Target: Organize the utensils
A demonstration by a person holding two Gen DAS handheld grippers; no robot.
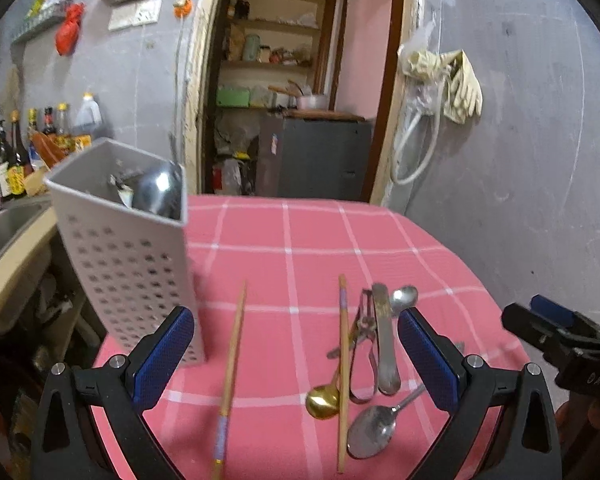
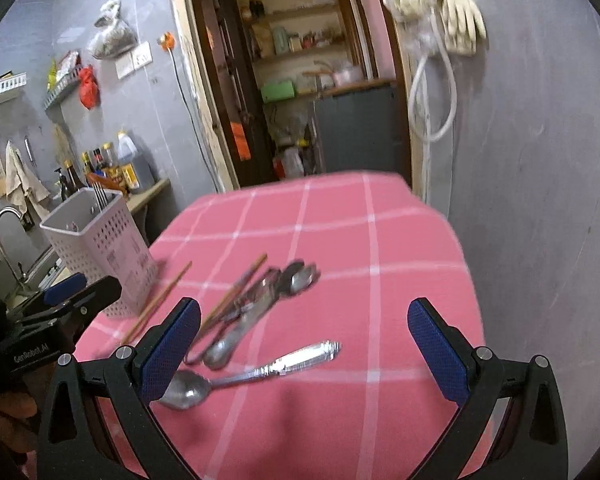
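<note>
With both the left gripper (image 1: 296, 354) and right gripper (image 2: 304, 350) held spread and empty, the ornate-handled spoon (image 2: 252, 372) near the table's (image 2: 400, 240) front edge is best pinched mid-handle and dropped handle-first into the perforated holder (image 2: 100, 248) at the left edge.

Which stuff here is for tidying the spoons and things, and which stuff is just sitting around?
For the job: perforated holder; two chopsticks; gold spoon; big silver spoon; left gripper and right gripper, both open.

Just lying about: sauce bottles; gloves on the wall; red bag.
</note>
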